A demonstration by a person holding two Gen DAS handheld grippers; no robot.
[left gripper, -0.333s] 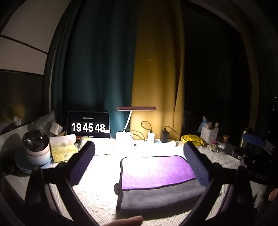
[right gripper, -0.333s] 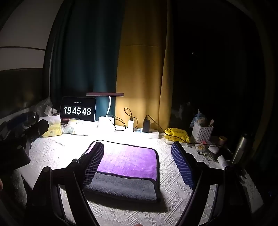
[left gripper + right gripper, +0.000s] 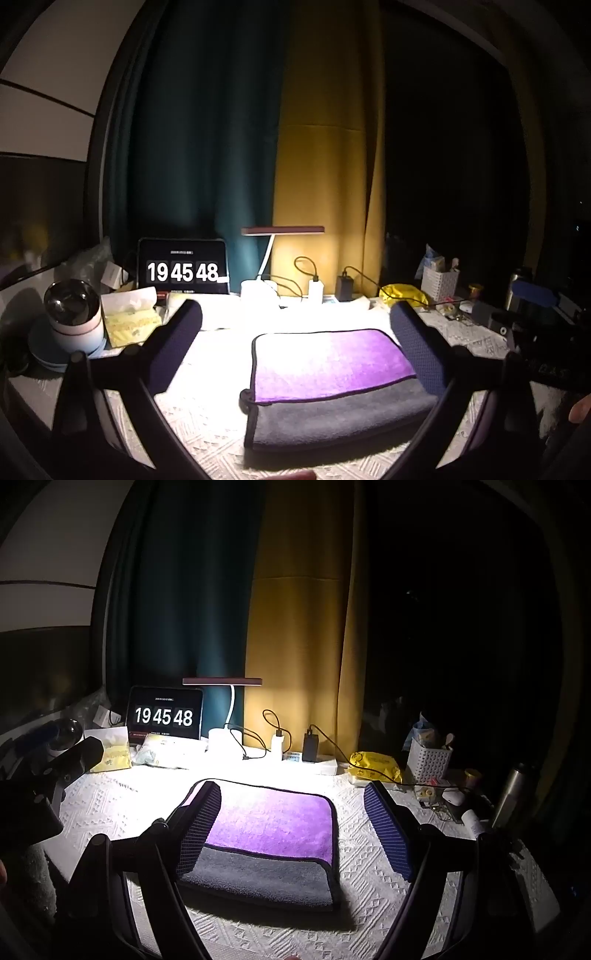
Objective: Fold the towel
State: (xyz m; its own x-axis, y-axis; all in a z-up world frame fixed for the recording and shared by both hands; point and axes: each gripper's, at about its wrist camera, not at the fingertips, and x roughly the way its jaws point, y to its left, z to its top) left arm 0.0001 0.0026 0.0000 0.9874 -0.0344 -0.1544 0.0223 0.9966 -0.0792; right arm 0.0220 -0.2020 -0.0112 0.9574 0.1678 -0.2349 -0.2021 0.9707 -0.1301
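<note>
A folded towel (image 3: 332,373), purple on top with a grey layer along its near edge and dark trim, lies flat on the white patterned tablecloth (image 3: 207,417). It also shows in the right wrist view (image 3: 273,830). My left gripper (image 3: 295,321) is open and empty, held above and in front of the towel. My right gripper (image 3: 293,797) is open and empty, its fingers spread on either side of the towel, above it. The left gripper (image 3: 79,753) appears at the left edge of the right wrist view.
A desk lamp (image 3: 282,230) lights the table from behind. A tablet clock (image 3: 183,267), tissue pack (image 3: 129,314), round humidifier (image 3: 74,314), chargers with cables (image 3: 343,288), yellow pouch (image 3: 375,766), white basket (image 3: 428,762) and metal bottle (image 3: 511,797) line the back and sides.
</note>
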